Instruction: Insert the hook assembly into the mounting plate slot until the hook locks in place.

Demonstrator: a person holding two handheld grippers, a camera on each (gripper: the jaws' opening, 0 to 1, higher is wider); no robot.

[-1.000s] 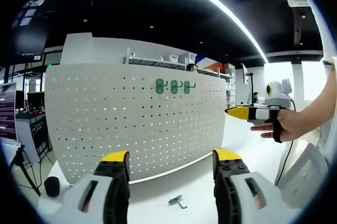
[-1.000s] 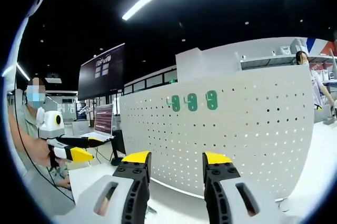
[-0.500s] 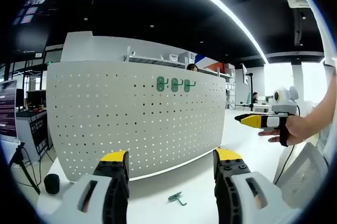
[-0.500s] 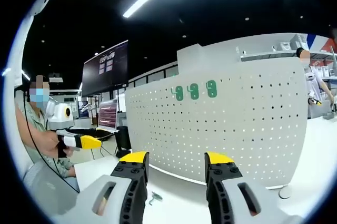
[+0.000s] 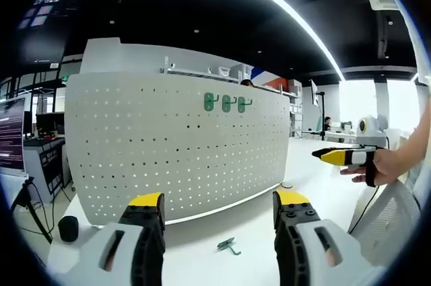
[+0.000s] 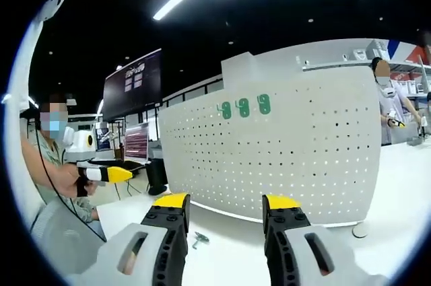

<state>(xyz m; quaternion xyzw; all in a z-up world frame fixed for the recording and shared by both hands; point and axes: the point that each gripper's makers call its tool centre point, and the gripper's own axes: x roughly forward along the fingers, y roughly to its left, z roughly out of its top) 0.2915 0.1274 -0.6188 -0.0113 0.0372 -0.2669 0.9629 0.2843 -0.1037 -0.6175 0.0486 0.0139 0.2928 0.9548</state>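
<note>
**Hook on the desk, both tongs wide and empty**

Left gripper view: A white desk point(image 5: 202, 259) carries an upright white pegboard point(image 5: 175, 145), curved by the lens, with three green hooks point(image 5: 227, 103) hung near its top edge. A small grey hook point(image 5: 227, 245) lies loose on the desk in front of the board, between the yellow-tipped jaws of the left tongs point(image 5: 219, 202), which stand wide apart with nothing in them. The right tongs point(image 5: 330, 156) come in from the right, held in a hand point(image 5: 377, 165). The room behind is dark-ceilinged with a long light strip point(image 5: 289, 10); a monitor point(image 5: 10, 145) stands at the left.

Right gripper view: The right tongs point(image 6: 222, 202) are wide and empty over the desk point(image 6: 229, 252); the hook point(image 6: 199, 238) lies just beside the left jaw. The pegboard point(image 6: 283, 151) bears the green hooks point(image 6: 244, 107). A wall screen point(image 6: 131, 84) shows writing too small to read.
</note>
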